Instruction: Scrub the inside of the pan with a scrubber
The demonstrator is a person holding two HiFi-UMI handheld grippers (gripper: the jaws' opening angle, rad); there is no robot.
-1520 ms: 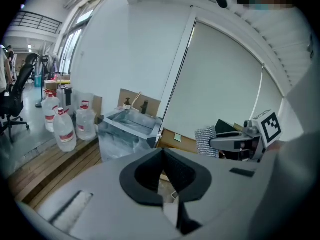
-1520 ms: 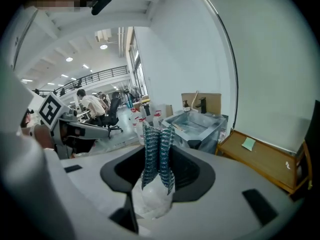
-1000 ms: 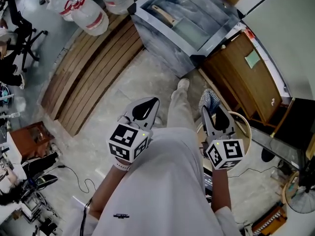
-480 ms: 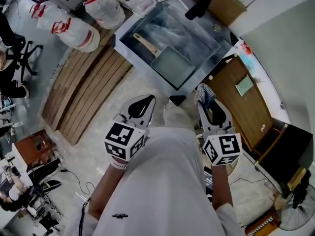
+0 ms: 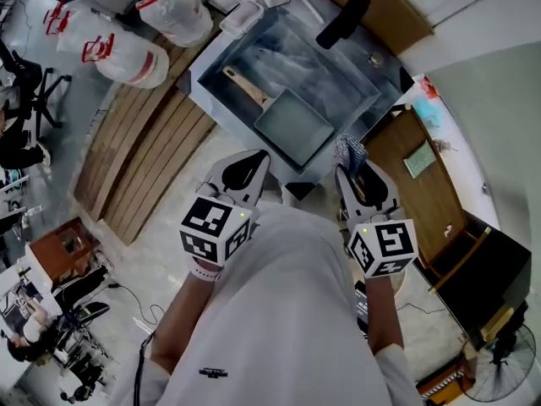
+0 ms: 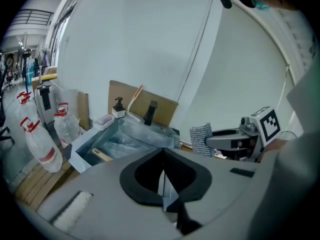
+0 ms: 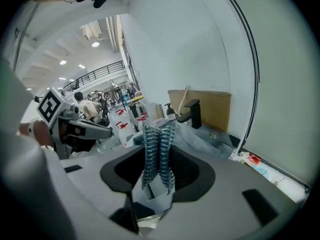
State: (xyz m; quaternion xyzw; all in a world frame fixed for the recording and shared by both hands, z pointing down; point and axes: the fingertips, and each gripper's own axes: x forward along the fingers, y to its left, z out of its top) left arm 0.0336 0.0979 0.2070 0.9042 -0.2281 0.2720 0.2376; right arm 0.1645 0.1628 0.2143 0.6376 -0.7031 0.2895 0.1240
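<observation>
A rectangular grey pan with a wooden handle lies in the steel sink, ahead of both grippers. In the left gripper view only the handle shows. My right gripper is shut on a blue-grey mesh scrubber, which stands up between its jaws. It hovers short of the sink's near right corner. My left gripper is shut with nothing in it and hangs before the sink's near edge. Each gripper shows in the other's view: the right, the left.
A black faucet and a soap dispenser stand at the sink's back. Water jugs sit on wooden slats to the left. A wooden cabinet is on the right. A person's white trouser leg fills the foreground.
The sink and pan have moved down towards the middle of the head view, nearer the grippers. Both grippers hold the same pose, and the scrubber stays in the right one.
</observation>
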